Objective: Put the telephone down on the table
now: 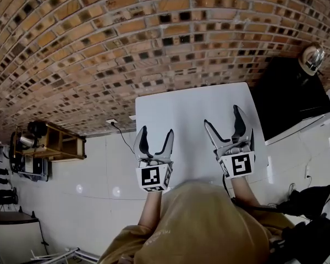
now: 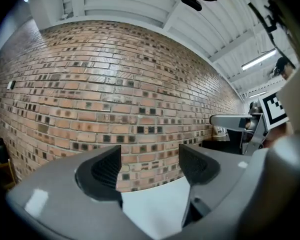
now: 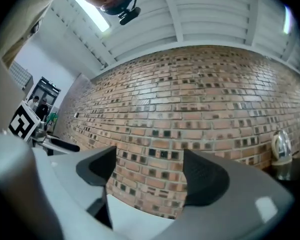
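Left gripper (image 1: 155, 132) and right gripper (image 1: 222, 117) hover over the near edge of the white rectangular table (image 1: 187, 99). Both have jaws apart with nothing between them. Telephone not visible in any view. Looks like a neutral pose, nothing to carry or place.

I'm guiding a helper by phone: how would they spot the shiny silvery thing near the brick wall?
Find the brick wall, then the black unit beside the white table, at the head view's right. On the unit's corner nearest the wall sits the shiny silvery thing: rounded and reflective, the only bright thing on that dark top.
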A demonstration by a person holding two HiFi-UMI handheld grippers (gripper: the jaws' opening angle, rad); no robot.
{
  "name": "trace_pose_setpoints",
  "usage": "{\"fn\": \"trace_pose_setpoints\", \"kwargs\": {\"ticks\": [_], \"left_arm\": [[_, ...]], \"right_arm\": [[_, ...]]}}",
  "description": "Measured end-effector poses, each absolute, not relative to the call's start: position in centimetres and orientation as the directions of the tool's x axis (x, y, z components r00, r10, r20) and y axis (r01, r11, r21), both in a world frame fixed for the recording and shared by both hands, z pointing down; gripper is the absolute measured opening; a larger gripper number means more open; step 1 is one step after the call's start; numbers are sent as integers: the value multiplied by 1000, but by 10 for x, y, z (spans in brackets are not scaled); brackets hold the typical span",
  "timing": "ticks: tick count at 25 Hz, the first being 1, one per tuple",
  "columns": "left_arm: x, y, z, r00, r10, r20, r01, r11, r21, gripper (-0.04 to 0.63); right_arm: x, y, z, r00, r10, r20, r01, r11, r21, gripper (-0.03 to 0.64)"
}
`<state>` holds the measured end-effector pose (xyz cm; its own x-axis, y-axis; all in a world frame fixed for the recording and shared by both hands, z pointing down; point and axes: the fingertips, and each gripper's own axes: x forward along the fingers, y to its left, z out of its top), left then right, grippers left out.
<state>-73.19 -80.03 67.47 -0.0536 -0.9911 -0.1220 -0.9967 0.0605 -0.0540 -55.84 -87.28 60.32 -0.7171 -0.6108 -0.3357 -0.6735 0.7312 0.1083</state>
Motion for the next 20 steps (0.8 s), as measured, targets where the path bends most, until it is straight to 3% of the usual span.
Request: {"fn": "trace_pose_setpoints", "kwargs": {"ticks": [5, 9, 14, 20], "left_arm": [[-736, -790, 677, -65, -995, -74, -997, 68, -40, 348], [-744, -783, 682, -82, -996, -31, -996, 83, -41, 348], [-751, -782, 667, -81, -980, -182, -996, 88, -32, 348], [-764, -775, 671, -93, -980, -176, -995, 98, -21, 348]], "right_arm": [[-574, -864, 623, -752, -616, -236, -651, 749, 118, 408], [-582, -857, 614, -753, -579, -312, -637, 760, 127, 408], [-586, -858, 619, -758, -586, -287, -636, 761, 125, 408], [-602, -852, 623, -775, -570, -274, -618, 775, 135, 408]]}}
